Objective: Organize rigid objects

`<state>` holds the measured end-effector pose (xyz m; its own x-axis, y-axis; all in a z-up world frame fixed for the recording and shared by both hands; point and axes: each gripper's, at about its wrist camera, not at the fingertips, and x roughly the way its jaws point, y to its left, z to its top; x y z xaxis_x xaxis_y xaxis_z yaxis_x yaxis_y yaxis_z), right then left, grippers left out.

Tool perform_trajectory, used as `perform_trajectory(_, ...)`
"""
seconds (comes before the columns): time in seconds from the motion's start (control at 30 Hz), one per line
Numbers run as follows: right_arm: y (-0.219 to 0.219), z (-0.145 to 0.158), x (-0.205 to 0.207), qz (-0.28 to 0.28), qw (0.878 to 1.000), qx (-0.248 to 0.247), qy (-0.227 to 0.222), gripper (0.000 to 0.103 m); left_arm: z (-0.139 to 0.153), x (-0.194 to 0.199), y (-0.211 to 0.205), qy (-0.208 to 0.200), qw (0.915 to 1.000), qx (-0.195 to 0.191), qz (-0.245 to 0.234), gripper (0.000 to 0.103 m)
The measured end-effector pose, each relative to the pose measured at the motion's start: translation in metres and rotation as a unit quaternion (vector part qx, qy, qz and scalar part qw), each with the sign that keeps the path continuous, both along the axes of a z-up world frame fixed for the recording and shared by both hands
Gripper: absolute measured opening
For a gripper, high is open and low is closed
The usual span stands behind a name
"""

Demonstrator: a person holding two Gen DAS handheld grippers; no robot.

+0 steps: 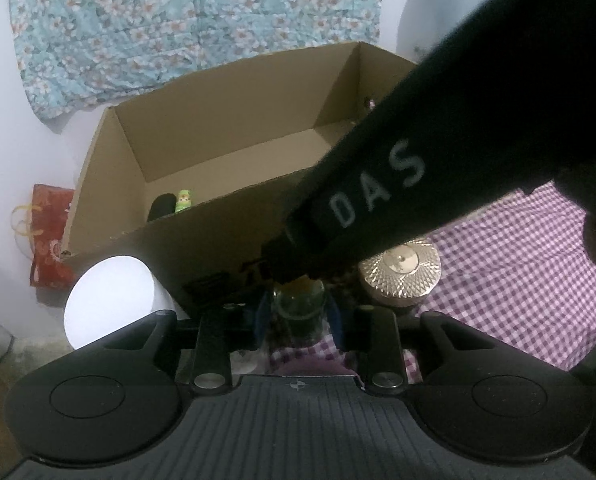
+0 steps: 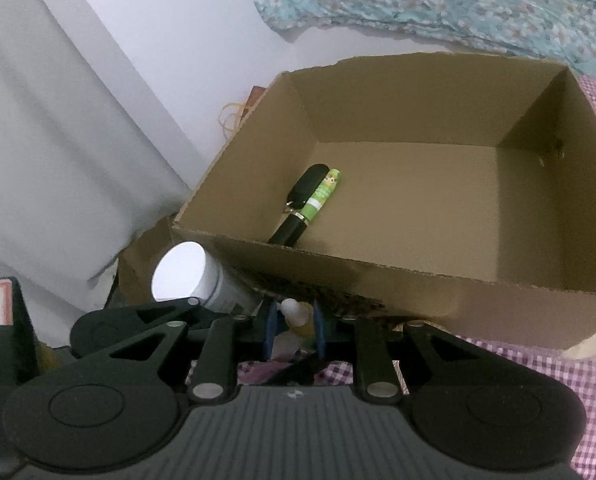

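An open cardboard box (image 1: 226, 224) (image 2: 418, 280) stands on the checked cloth. Inside lie a green pen (image 2: 322, 194) (image 1: 183, 201) and a black key fob (image 2: 304, 190) (image 1: 161, 207). My right gripper (image 2: 296, 322) is shut on a small yellowish bottle with a white cap (image 2: 294, 314), just in front of the box's near wall. My left gripper (image 1: 298, 312) has its blue pads close on either side of a greenish glass jar (image 1: 298, 304). The right gripper's black body marked "DAS" (image 1: 378, 196) crosses the left wrist view and hides the jar's top.
A white cylinder (image 1: 110, 300) (image 2: 186, 278) lies left of the box. A gold-lidded jar (image 1: 400, 268) stands right of the left gripper. A red gift bag (image 1: 48, 236) leans by the wall. Purple checked cloth (image 1: 518, 272) covers the surface. A dark box (image 2: 2, 320) sits at far left.
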<state>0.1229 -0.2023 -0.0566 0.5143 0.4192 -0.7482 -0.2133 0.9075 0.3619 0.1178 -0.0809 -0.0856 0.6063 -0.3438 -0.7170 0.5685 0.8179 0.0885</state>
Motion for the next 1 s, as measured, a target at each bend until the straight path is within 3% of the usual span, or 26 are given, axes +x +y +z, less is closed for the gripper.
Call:
perform_trajectory(0.33, -0.008, -0.001, -0.001, -0.008, 1.0, 0.004, -0.013, 0.018, 0.001, -0.003, -0.003, -0.009, 0.9999, -0.007, 0.005, 0.03)
perform_trajectory(0.4, -0.01, 0.003, -0.003, -0.009, 1.0, 0.005, -0.016, 0.011, 0.004, -0.005, -0.002, -0.009, 0.9999, -0.011, 0.006, 0.029)
perform_trajectory(0.5, -0.011, 0.011, -0.007, -0.007, 1.0, 0.002, -0.02, 0.011, 0.014, -0.01, -0.001, -0.021, 0.9995, -0.021, 0.004, 0.016)
perform_trajectory(0.6, -0.01, 0.017, -0.01, -0.007, 1.0, -0.006, -0.025, 0.011, 0.022, -0.012, 0.0, -0.024, 0.9992, -0.03, 0.006, 0.015)
perform_trajectory(0.77, -0.01, 0.035, -0.016, -0.003, 0.999, -0.004, -0.047, 0.008, 0.035, -0.015, 0.002, -0.036, 0.9982, -0.045, 0.016, 0.015)
perform_trajectory(0.83, -0.01, 0.043, -0.017, 0.0, 0.999, -0.002, -0.053, 0.002, 0.044, -0.015, 0.005, -0.041, 0.9972, -0.059, 0.019, 0.006)
perform_trajectory(0.93, -0.008, 0.061, -0.018, 0.015, 0.998, 0.023, -0.064, 0.001, 0.064, -0.015, 0.006, -0.057, 0.9954, -0.075, 0.019, 0.006)
perform_trajectory(1.0, -0.003, 0.075, -0.019, 0.021, 0.996, 0.008, -0.089, 0.001, 0.073, -0.012, 0.002, -0.07, 0.9945, -0.074, 0.023, 0.006)
